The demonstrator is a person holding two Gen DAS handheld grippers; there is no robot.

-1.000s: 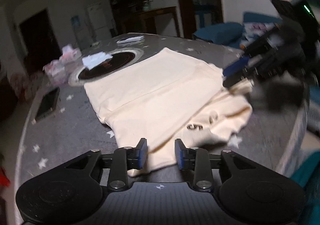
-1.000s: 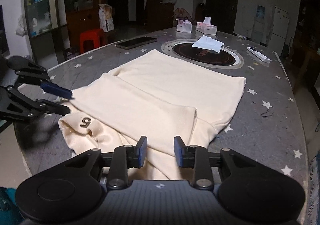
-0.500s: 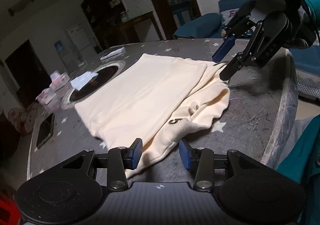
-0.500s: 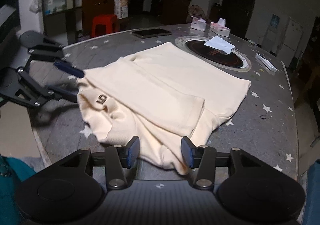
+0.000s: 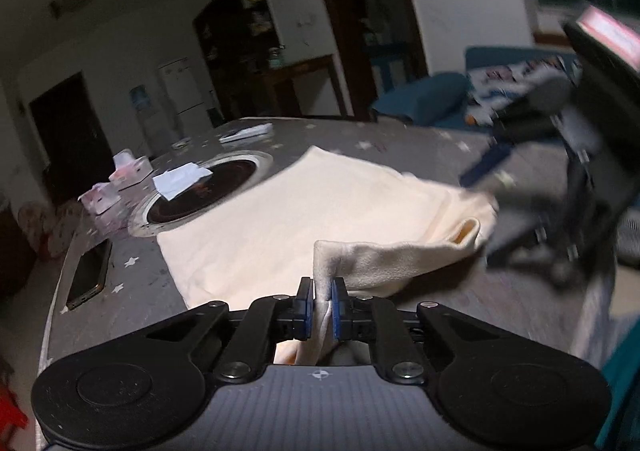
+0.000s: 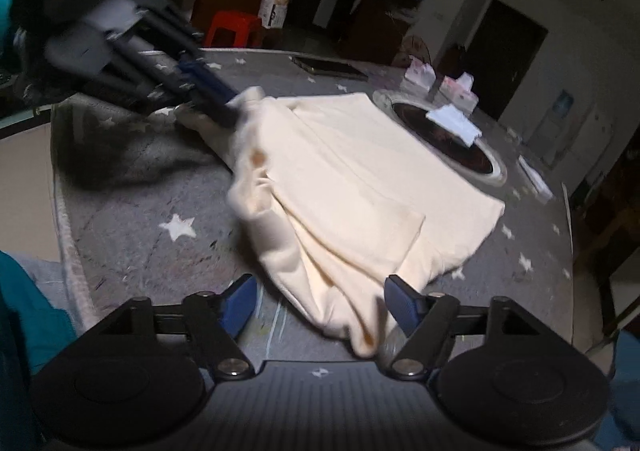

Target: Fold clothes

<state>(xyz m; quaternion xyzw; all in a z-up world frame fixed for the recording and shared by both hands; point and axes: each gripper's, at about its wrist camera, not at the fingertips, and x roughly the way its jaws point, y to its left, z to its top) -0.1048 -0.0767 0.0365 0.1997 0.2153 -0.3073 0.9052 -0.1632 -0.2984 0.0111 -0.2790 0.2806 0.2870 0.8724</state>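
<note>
The cream-coloured folded cotton garment (image 5: 304,211) lies on the round grey star-printed worktop (image 6: 132,207), its flat body spread toward the far side and its near edge bunched and partly lifted. The left tool (image 5: 322,305) has just been closing and now has its blue pads (image 5: 305,307) clamped on a raised fold of the garment's near edge, the cloth pinched upright between them and trailing off to the right. In the right wrist view the same tool comes in blurred from the upper left, biting the garment's far-left corner. The right tool (image 6: 320,301) has just been opening; its blue pads (image 6: 240,301) stand well apart, with a hanging lobe of the garment's near hem between them, closer to the right pad, and neither pad pressing on it. In the left wrist view it shows blurred at the right, beside the garment's right corner.

Beyond the garment a dark round inset hob (image 5: 200,195) sits in the worktop with a white folded paper tissue (image 5: 180,181) lying on it. A dark flat smartphone (image 5: 90,275) lies near the worktop's left edge, and pink-and-white tissue packs (image 5: 128,171) stand further off.
</note>
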